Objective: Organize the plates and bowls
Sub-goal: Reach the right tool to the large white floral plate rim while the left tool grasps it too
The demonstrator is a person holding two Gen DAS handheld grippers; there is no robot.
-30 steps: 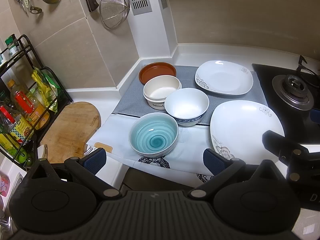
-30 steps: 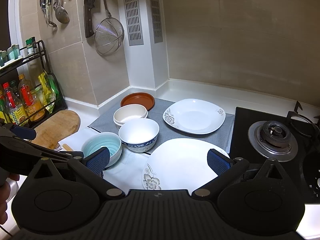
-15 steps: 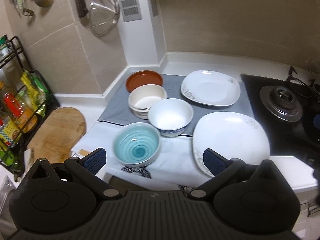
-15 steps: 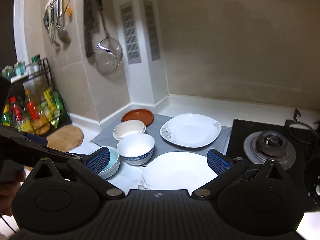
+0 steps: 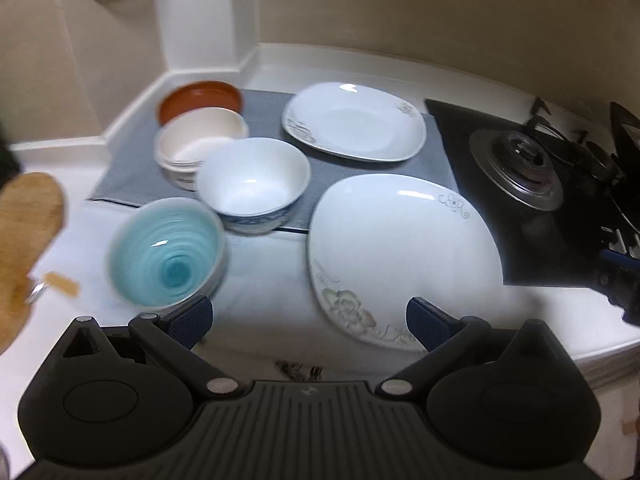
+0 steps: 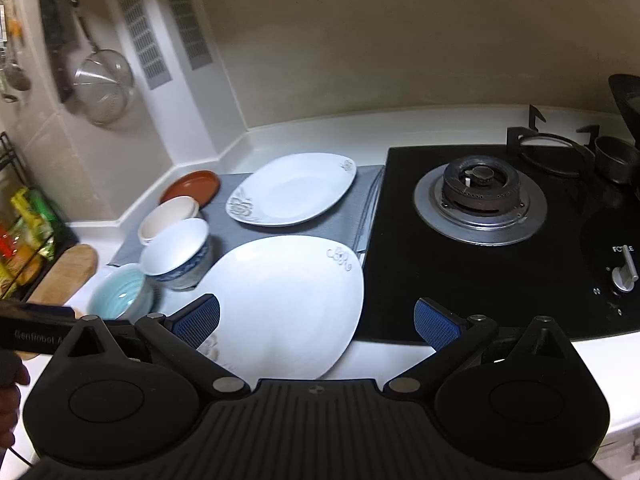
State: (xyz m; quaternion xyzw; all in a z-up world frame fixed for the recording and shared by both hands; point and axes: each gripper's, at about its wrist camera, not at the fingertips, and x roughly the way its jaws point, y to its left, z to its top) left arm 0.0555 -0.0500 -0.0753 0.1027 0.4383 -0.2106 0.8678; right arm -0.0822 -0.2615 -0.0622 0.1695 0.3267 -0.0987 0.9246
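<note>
On the counter lie two white square plates with flower prints: a near plate [image 5: 400,252] [image 6: 288,300] and a far plate [image 5: 356,126] [image 6: 294,188] on a grey mat [image 5: 264,108]. Left of them stand a turquoise bowl [image 5: 166,252] [image 6: 118,294], a white bowl with a blue rim pattern [image 5: 254,184] [image 6: 176,254], stacked cream bowls [image 5: 200,144] [image 6: 168,218] and a brown dish [image 5: 200,98] [image 6: 192,188]. My left gripper [image 5: 308,320] is open above the counter's front edge, empty. My right gripper [image 6: 318,320] is open over the near plate's right edge, empty.
A black gas hob [image 6: 500,240] [image 5: 540,184] with a burner [image 6: 480,184] takes up the right side. A wooden board [image 5: 24,248] [image 6: 66,272] and a bottle rack [image 6: 24,236] sit at the left. A strainer [image 6: 104,84] hangs on the wall.
Both views have swung to the right and closer to the counter: the dishes sit further left and the hob fills more of the right wrist view. Both grippers stay open.
</note>
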